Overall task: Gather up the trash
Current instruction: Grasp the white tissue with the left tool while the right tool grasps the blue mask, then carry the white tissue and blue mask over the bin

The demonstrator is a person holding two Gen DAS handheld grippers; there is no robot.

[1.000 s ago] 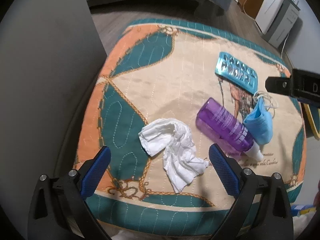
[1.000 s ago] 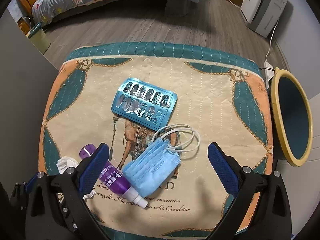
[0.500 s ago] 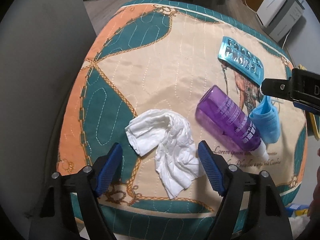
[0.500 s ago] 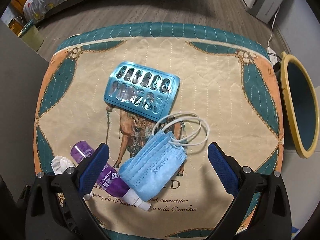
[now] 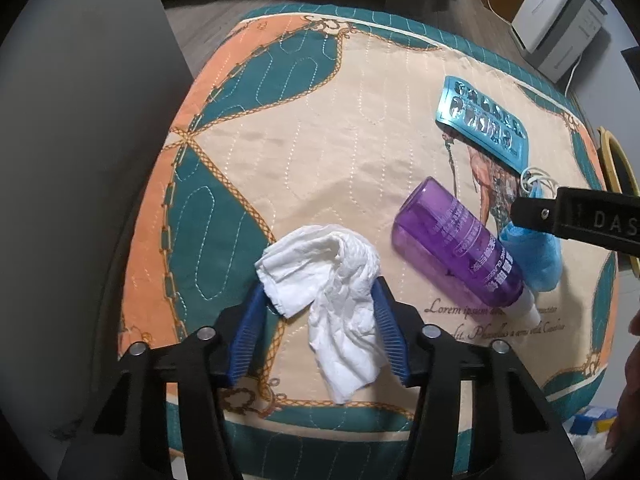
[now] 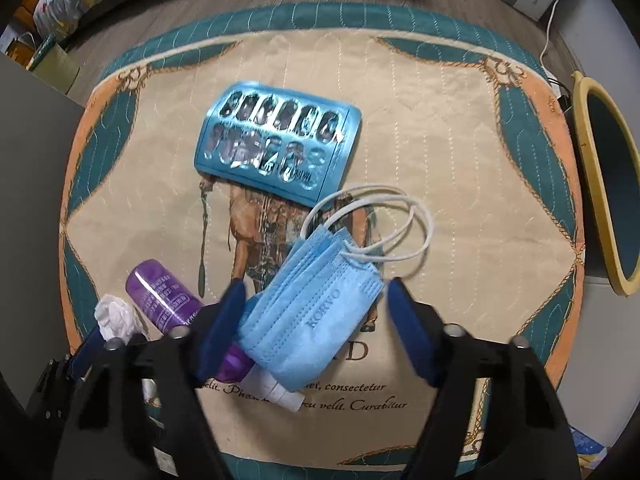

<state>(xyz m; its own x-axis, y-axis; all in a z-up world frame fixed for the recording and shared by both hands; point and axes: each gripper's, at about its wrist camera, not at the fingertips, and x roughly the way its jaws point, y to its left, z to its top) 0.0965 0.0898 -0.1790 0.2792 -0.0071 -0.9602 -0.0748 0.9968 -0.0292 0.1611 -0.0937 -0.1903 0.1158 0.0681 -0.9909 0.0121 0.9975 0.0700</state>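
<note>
A crumpled white tissue [image 5: 320, 248] lies on the quilted cushion [image 5: 320, 120] between the blue pads of my left gripper [image 5: 320, 288], whose jaws are closing; the pads reach the tissue's edges without squeezing it. To its right lies a purple spray bottle [image 5: 456, 240]. A folded blue face mask [image 6: 312, 312] with white ear loops sits between the pads of my right gripper [image 6: 315, 286], also closing, with a small gap on the right side. A teal blister pack [image 6: 276, 144] lies just beyond the mask. The tissue [image 6: 114, 314] and bottle [image 6: 160, 296] show at the lower left.
A yellow-rimmed bin [image 6: 620, 284] stands off the cushion's right edge. A grey panel [image 5: 80, 120] rises along the cushion's left side. White appliances [image 5: 560, 20] and a bed stand across the wooden floor. A black finger of the right gripper [image 5: 580, 220] reaches in over the mask.
Both grippers have come down closer to the cushion. The left jaws narrowed around the tissue, and the right jaws narrowed around the mask.
</note>
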